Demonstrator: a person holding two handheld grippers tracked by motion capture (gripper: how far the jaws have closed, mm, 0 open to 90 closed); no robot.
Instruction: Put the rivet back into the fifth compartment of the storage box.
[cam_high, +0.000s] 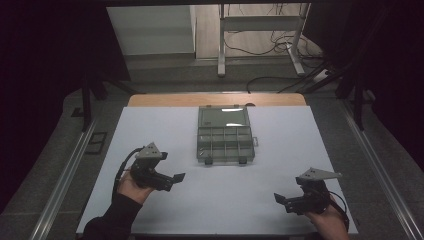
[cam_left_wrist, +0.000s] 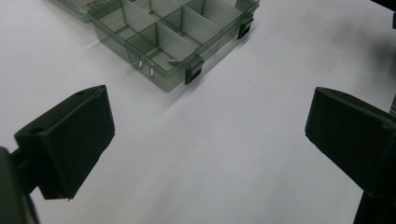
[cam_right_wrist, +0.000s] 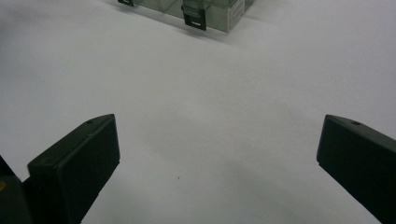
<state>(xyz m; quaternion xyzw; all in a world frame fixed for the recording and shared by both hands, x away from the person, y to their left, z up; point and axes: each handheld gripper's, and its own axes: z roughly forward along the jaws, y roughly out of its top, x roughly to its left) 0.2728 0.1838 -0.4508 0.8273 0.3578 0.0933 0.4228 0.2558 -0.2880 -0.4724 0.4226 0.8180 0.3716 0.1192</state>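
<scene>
Near the far edge of the white surface (cam_high: 165, 150), about midway between its left and right edges, lies a clear grey compartment box (cam_high: 225, 135) with its lid swung open toward the far edge and two black latches on its near wall. Well apart from it, toward the near left corner, the left tool (cam_high: 175, 179) is held in a hand (cam_high: 131, 187) just above the surface, its jaws spread wide with nothing between them. In the left gripper view the left tool (cam_left_wrist: 208, 128) looks across bare white surface at the box (cam_left_wrist: 163, 32), which sits ahead and to the left of the gap between the jaws; a few small metal pins (cam_left_wrist: 145, 66) lie in the compartment at the box's nearest corner. Toward the near right corner the right tool (cam_high: 281, 200) is likewise held low, jaws wide apart and empty. In the right gripper view the right tool (cam_right_wrist: 217, 149) faces the box (cam_right_wrist: 205, 9) from far off, with one latch (cam_right_wrist: 194, 15) showing on its wall at the top of that view.
</scene>
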